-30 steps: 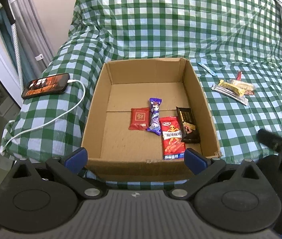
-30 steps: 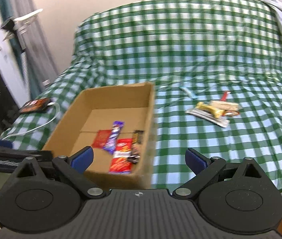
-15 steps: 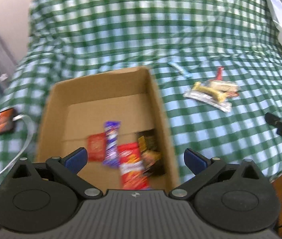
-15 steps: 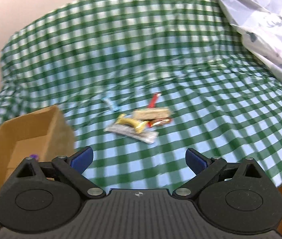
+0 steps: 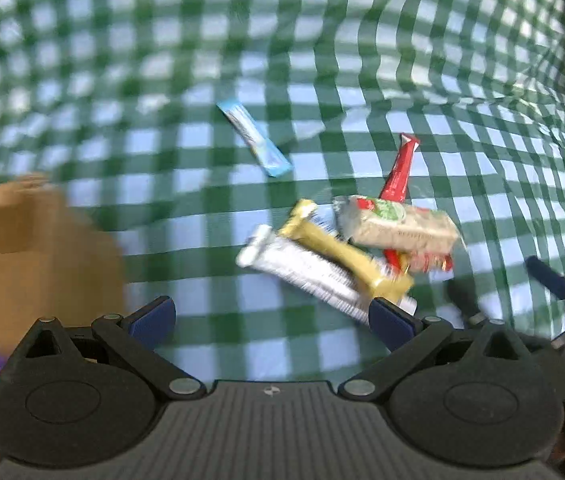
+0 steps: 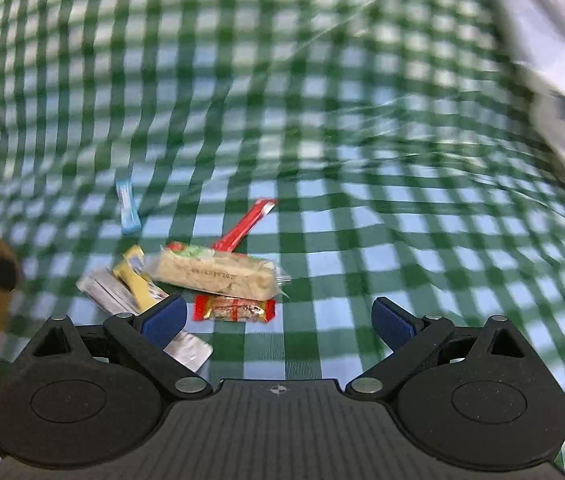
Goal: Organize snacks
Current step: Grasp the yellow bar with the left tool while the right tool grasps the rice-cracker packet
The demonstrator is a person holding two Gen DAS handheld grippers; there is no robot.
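Green-and-white checked cloth (image 6: 322, 140) covers the bed, and a small heap of snacks (image 5: 346, 248) lies on it, with a light blue stick (image 5: 254, 138) apart behind the heap and a cardboard box (image 5: 22, 264) at the left. Left tool (image 5: 272, 316) hovers released, the heap just ahead of its right finger. Right tool (image 6: 278, 316) is likewise spread with nothing between its fingers, the heap (image 6: 210, 276) just ahead toward its left finger, which overlaps a silver packet (image 6: 102, 294).
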